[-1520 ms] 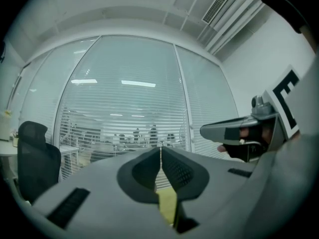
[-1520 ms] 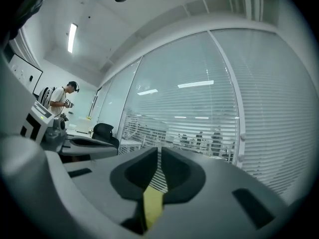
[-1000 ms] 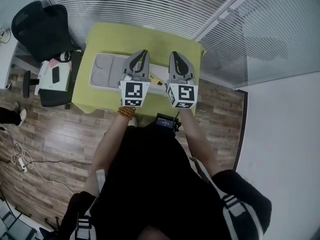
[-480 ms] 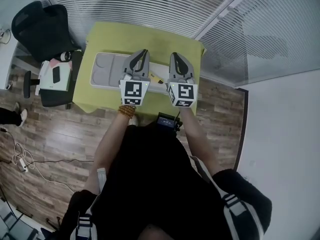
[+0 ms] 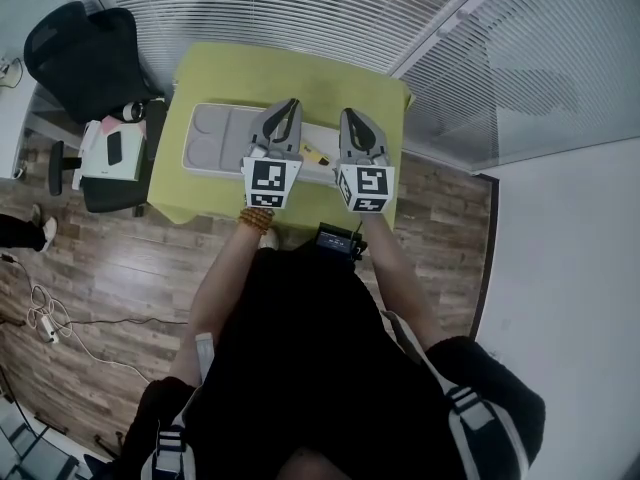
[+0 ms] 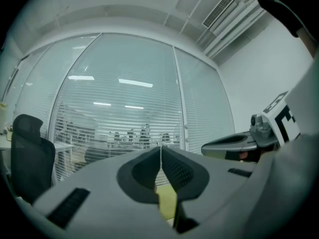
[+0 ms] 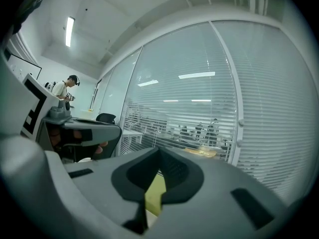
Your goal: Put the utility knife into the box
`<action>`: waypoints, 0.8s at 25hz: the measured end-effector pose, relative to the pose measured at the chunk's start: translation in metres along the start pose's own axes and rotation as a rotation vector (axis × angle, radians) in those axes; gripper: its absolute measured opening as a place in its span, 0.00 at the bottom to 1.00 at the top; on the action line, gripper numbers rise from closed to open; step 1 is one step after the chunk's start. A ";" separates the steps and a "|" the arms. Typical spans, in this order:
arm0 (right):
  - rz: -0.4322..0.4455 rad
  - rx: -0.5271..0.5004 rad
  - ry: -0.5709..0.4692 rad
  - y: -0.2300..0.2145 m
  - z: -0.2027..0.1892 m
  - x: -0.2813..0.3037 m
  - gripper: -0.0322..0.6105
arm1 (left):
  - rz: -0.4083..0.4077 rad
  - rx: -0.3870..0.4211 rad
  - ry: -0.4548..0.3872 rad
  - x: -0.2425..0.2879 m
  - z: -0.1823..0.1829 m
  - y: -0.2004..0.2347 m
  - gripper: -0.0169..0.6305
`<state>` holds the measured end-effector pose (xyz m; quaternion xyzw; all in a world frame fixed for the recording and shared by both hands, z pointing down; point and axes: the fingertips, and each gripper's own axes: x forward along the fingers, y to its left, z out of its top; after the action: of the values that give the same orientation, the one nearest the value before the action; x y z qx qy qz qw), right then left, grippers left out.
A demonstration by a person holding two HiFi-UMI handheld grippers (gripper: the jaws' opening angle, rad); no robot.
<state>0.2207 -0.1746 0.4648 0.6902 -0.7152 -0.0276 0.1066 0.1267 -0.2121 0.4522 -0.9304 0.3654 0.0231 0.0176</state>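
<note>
Utility knife (image 5: pixel 313 155), yellow, lies at the right end of the grey box (image 5: pixel 205 138) on the green desk (image 5: pixel 230 73), seen between left tool (image 5: pixel 288 104) and right tool (image 5: pixel 350 114), both clenched empty.

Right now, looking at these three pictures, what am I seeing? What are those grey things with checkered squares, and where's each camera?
No robot: a person holds two grey hand tools, each ending in a claw; the marked cubes belong to them. The top-down picture comes from a head camera; the other two cameras ride on the tools, looking along the jaws. The left claw and right claw are both shut, empty. Below, a green table carries a grey box; a yellow knife shows between the tools.
</note>
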 end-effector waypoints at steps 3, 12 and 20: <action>0.005 0.000 0.011 0.001 -0.004 0.001 0.05 | -0.005 0.000 0.006 0.001 -0.003 0.000 0.05; 0.031 0.001 0.033 0.006 -0.013 0.003 0.05 | -0.007 -0.003 0.041 0.003 -0.018 0.000 0.05; 0.041 -0.004 0.036 0.006 -0.016 0.006 0.05 | -0.010 -0.008 0.059 0.006 -0.027 0.000 0.05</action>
<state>0.2177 -0.1788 0.4822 0.6756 -0.7271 -0.0143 0.1216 0.1319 -0.2173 0.4787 -0.9326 0.3608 -0.0030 0.0034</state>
